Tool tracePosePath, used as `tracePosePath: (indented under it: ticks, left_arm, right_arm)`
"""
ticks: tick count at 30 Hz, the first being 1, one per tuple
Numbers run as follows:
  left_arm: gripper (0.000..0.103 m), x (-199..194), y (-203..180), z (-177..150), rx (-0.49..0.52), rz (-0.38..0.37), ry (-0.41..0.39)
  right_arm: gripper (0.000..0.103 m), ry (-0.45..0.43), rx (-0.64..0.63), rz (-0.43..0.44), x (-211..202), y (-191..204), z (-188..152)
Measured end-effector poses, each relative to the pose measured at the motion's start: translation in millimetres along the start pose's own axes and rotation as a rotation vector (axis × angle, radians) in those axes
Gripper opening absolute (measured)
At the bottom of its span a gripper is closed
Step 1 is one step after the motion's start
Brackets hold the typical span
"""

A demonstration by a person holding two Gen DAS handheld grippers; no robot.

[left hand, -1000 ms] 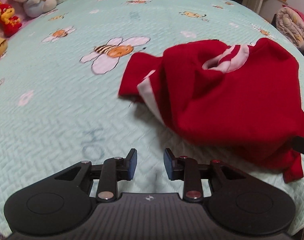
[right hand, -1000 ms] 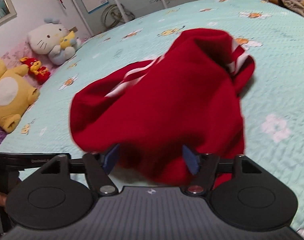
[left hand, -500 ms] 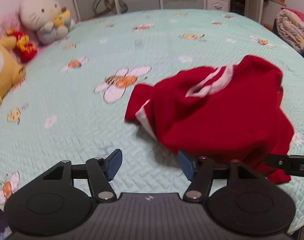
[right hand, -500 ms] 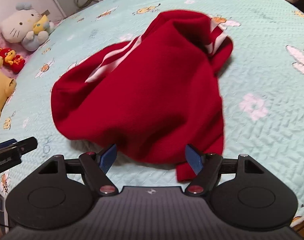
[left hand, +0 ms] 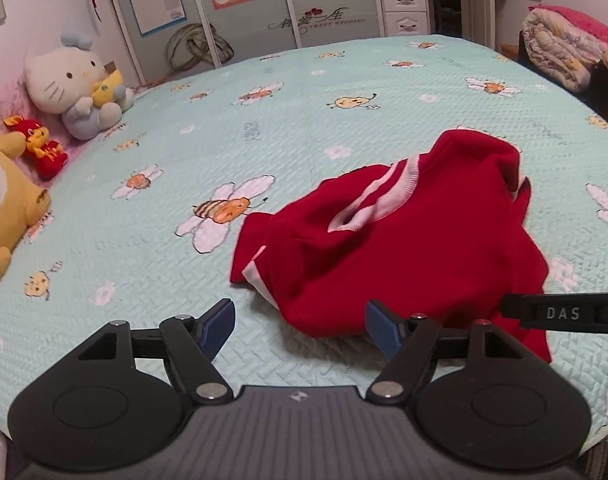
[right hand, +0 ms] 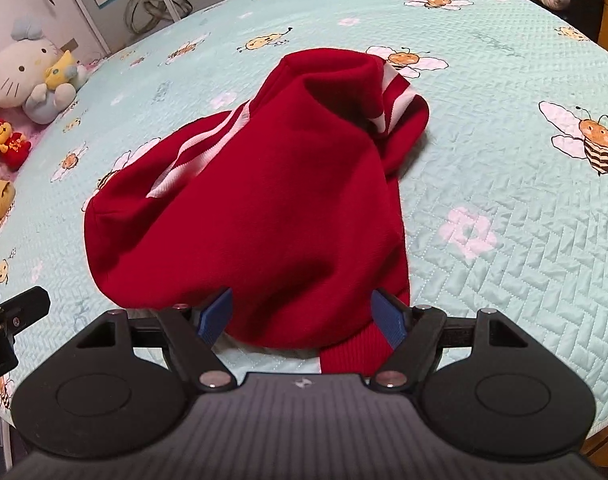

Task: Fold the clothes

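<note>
A red garment [left hand: 404,248] with white stripes lies crumpled in a heap on the bed [left hand: 263,120], right of centre in the left wrist view and filling the middle of the right wrist view. The left gripper [left hand: 299,328] is spread wide and empty, low in the frame, just short of the garment's near edge. The right gripper [right hand: 299,316] is also spread wide, its fingers straddling the near hem, gripping nothing yet.

Before any fold, the garment probably needs spreading flat. A good approach is to find two matching corners of the hem, pinch one layer only at each, and pull apart evenly so the cloth does not twist.

The heap hides its own layout: sleeves, collar and front are hard to tell apart, and the white-striped bands could be cuffs or a waistband. The right gripper's body covers the nearest strip of ribbed fabric.
</note>
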State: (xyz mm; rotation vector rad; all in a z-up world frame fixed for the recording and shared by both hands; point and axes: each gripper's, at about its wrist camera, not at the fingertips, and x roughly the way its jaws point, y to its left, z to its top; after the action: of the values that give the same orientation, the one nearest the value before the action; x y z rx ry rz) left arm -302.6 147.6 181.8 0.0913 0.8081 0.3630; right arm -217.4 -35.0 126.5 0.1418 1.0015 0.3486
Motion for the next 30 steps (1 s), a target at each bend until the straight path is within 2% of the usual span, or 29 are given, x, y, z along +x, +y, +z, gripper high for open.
tracePosePath:
  ticks: [4,9,12,18,23,30]
  left_arm:
    - [0.077,4,0,0,0.003,0.022,0.027]
    - [0.08,11,1,0,-0.007,0.035,0.111]
    - [0.08,14,1,-1,-0.004,0.05,0.126]
    - [0.081,21,0,-4,-0.02,0.033,0.187]
    - [0.081,25,-5,-7,0.005,0.049,0.196]
    - [0.081,29,-5,-8,-0.01,0.04,0.194]
  right_arm:
    - [0.075,-0.011,-0.006,-0.014,-2,2,0]
    - [0.075,-0.008,-0.037,-0.035,-3,6,1]
    - [0.075,-0.014,-0.058,-0.048,-5,9,1]
    - [0.075,-0.033,-0.092,-0.073,-8,13,1]
    - [0.075,-0.048,-0.092,-0.088,-9,12,2]
    - [0.075,-0.054,-0.103,-0.102,-8,14,1]
